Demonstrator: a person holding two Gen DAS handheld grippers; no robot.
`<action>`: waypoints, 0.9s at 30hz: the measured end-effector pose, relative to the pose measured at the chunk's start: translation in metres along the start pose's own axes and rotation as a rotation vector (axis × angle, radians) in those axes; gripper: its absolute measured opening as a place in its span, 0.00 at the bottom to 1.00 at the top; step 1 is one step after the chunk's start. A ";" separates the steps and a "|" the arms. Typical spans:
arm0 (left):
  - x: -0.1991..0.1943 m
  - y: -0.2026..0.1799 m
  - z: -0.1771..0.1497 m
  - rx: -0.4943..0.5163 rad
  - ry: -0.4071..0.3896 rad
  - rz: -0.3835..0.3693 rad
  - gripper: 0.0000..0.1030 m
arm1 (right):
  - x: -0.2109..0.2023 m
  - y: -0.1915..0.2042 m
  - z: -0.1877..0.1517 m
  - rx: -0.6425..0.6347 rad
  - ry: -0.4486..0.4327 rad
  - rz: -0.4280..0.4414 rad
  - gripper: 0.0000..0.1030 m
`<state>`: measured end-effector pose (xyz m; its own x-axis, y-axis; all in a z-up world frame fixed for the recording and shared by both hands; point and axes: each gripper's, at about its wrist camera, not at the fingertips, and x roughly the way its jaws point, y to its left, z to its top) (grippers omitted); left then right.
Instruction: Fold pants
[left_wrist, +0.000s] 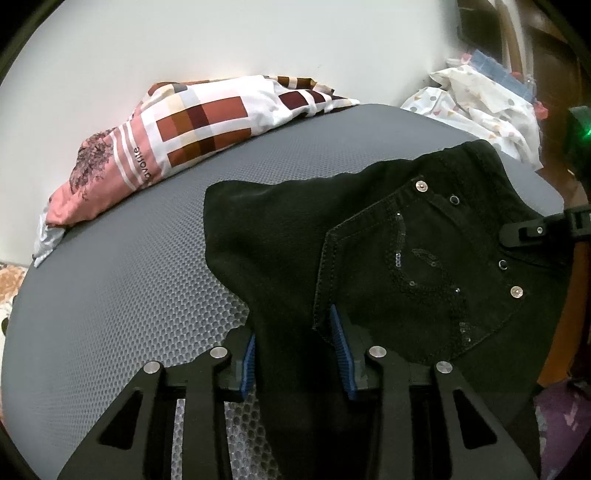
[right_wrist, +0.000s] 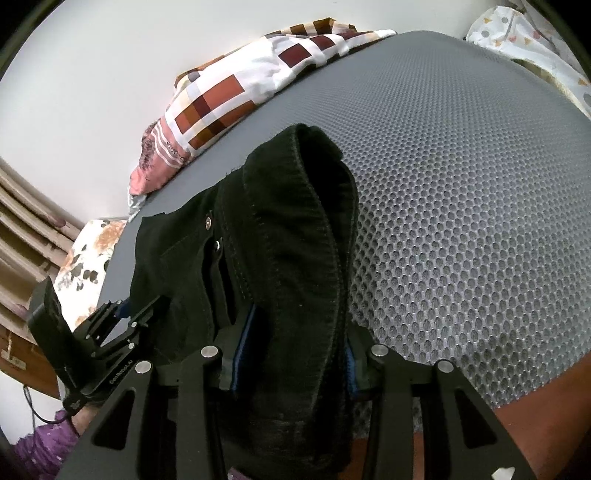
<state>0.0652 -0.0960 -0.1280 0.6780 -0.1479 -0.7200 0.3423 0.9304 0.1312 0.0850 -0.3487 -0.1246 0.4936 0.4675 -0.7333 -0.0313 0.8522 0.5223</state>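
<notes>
Pillow (left_wrist: 173, 136), checked brown/white cover, lies far left against the wall, well apart from the work; it sits on the grey mesh mattress (left_wrist: 129, 266) which carries everything.

Black pants (left_wrist: 369, 240) lie on the mattress centre-right in the left wrist view, seat side up w/ a sequinned back pocket (left_wrist: 417, 277) and rivets showing. Cloth near the camera rises off the mesh toward the left tongs (left_wrist: 295, 354), so that part looks lifted, rest still draped flat.

Left tongs: blue pads either side of a bunched strip of pants, pinching it. Prob. the leg/seat edge, gripped so one side of the garment can be carried.

Right tongs (right_wrist: 291, 358), right wrist view: pressed onto a thick roll of the pants (right_wrist: 295, 240), stitched hem or waistband edge standing up in a loop above the pads. In the left view, right tongs (left_wrist: 524, 232) show at the waistband edge, far right.

Both grips on opposite ends = cloth held between two points, likely so it can be swung over as one fold w/o sagging in the middle.

Spotted white fabric (left_wrist: 487, 107) piled far right at mattress edge, clear of the pants
</notes>
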 end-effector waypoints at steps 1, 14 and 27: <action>0.000 0.000 0.000 0.001 0.001 0.001 0.33 | 0.000 0.000 0.000 0.003 0.002 0.005 0.34; -0.002 0.017 -0.003 -0.022 0.022 -0.050 0.17 | -0.004 -0.010 -0.003 0.111 0.026 0.076 0.30; 0.017 0.073 0.002 -0.213 0.157 -0.418 0.25 | 0.000 -0.005 -0.001 0.098 0.036 0.067 0.31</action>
<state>0.1032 -0.0313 -0.1295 0.3991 -0.4859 -0.7776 0.4122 0.8526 -0.3212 0.0839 -0.3531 -0.1275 0.4615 0.5324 -0.7096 0.0226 0.7926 0.6094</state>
